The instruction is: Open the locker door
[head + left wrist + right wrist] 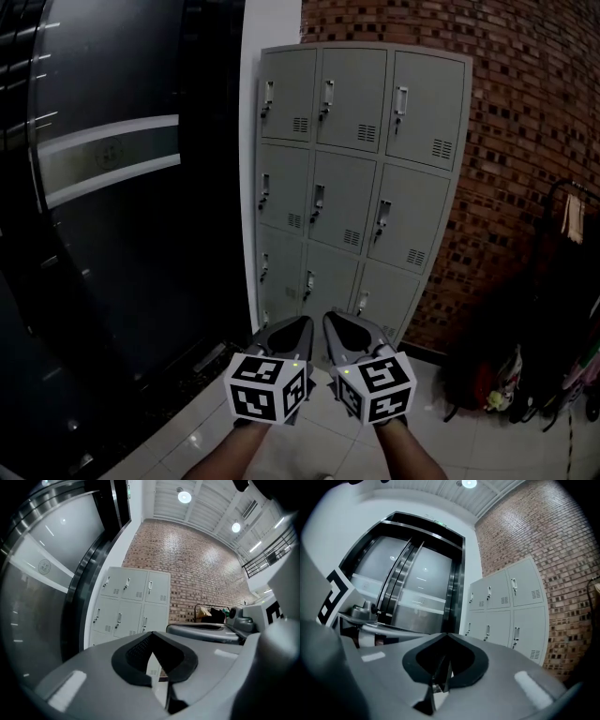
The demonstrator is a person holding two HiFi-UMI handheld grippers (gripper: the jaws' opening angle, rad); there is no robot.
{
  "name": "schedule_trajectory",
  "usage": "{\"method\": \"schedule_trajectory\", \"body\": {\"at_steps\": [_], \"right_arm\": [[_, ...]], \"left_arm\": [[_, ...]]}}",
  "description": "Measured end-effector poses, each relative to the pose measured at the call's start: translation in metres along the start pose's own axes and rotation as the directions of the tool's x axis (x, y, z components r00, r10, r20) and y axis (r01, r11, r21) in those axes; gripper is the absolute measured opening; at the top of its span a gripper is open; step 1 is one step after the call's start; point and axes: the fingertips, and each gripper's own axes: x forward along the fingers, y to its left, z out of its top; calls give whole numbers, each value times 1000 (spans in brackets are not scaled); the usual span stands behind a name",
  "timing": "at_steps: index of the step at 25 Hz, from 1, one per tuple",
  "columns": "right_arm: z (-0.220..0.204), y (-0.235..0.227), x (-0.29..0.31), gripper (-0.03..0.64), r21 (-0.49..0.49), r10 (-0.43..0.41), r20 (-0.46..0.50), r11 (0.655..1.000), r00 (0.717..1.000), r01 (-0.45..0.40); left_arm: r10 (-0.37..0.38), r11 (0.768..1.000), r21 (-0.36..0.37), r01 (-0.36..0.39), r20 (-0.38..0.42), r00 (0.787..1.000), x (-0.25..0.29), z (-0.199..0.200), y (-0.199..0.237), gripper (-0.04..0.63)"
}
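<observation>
The locker (361,178) stands at the far side, up against the brick wall (525,141). It is grey and has nine small doors, three in each row. All nine doors are shut flat, and each has a small handle near its left edge. The locker's left edge sits just beside a white strip of wall (249,187). Left of that strip is a big dark curved glass wall (112,187) with a pale band across it.

The left gripper (300,326) and the right gripper (334,324) are close to the person, low in the middle, side by side and nearly touching. Both point level toward the locker. Each has a cube with black and white squares at its near end. They are well apart from the locker and touch none of its doors.

The left gripper's jaws are pressed together at the tips, with nothing between them. The right gripper's jaws are pressed together too, and they pinch nothing.

Between the grippers and the locker lies an open stretch of pale tiled floor (309,441). On the far right, by the brick wall, a dark rack with clothes and bags (553,328) crowds that side. The dark glass closes in the left side.
</observation>
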Motion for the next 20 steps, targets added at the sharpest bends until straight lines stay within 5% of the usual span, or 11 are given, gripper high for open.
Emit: {"method": "schedule_trajectory", "body": {"at_steps": [9,20], "right_arm": [[17,-70,88,0,-79,44,30,996,999,-42],[90,-194,202,0,-181,90,96,981,991,-71]], "left_arm": [[17,999,39,-18,5,1000,100,24,42,6],[-3,998,62,-1,75,997,255,116,77,6]]}}
